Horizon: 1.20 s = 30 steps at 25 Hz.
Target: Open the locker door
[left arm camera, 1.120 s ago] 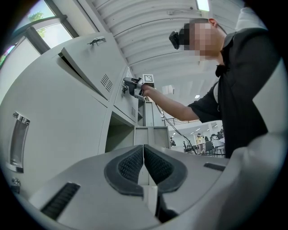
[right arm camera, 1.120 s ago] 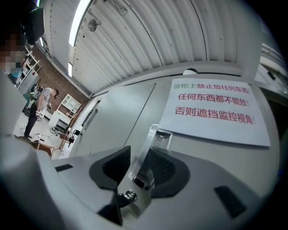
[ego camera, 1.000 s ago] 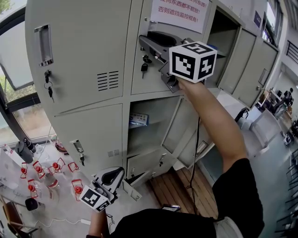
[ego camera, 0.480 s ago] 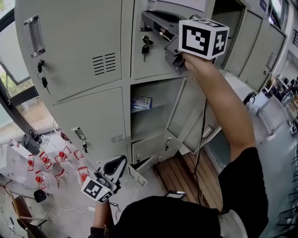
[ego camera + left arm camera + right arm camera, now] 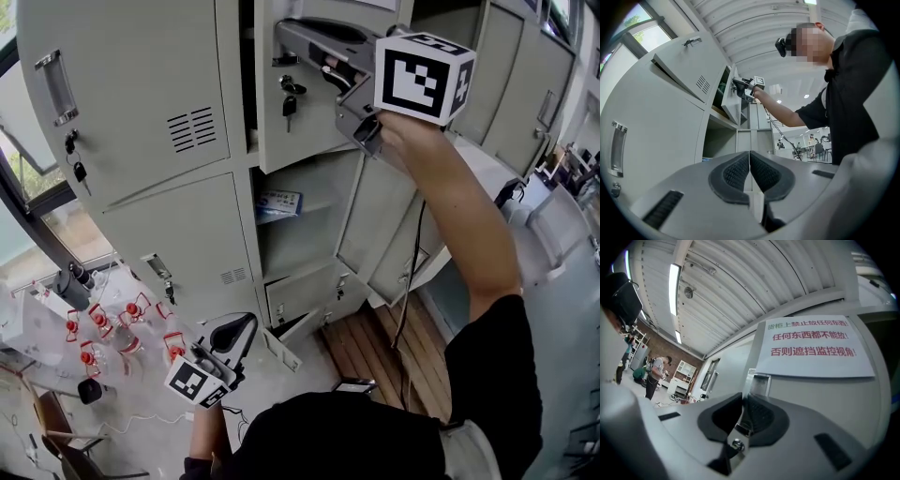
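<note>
Right claw (image 5: pixel 744 401): pinching the thin lip of the pull handle (image 5: pixel 757 380) on the locker door (image 5: pixel 305 122).
Left claw (image 5: pixel 749 164): pressed together, empty, held low.
Door position: upper row, middle column, slightly ajar.
Risk, slip: the polished lip may slide off the ribbed pads (image 5: pixel 764 417) if the pull leaves the hinge arc.
Risk, snag: the dangling keys (image 5: pixel 289 98) could catch.
Materials: grey painted sheet steel, flat panel; bright metal handle; paper notice (image 5: pixel 811 345).

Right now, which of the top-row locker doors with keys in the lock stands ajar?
The upper middle door, whose handle the right gripper is shut on; the upper left door sits flush and untouched.
</note>
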{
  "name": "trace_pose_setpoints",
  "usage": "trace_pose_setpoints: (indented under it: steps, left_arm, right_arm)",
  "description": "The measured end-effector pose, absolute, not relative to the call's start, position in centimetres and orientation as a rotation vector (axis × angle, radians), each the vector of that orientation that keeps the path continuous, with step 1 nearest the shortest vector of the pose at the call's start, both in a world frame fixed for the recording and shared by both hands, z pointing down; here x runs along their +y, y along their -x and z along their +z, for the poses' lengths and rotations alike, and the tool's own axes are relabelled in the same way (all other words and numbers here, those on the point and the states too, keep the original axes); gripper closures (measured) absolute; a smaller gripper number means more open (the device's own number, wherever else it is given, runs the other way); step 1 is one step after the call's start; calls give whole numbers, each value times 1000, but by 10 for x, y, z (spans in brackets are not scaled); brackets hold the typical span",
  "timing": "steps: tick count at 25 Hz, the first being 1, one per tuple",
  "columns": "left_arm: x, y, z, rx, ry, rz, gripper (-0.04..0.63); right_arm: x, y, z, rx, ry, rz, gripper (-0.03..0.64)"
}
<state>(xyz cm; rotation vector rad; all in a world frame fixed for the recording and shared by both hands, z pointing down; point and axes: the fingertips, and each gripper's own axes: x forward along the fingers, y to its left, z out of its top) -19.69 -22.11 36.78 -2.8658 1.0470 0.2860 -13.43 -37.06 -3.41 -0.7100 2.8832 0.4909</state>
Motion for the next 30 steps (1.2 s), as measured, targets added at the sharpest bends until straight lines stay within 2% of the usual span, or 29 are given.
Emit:
trace_pose_setpoints:
  steps: [30]
  left_arm:
    - [-186, 100, 358, 1190, 2774, 283, 577]
  right_arm:
    - [-292, 48, -31, 2928, -6, 314, 574]
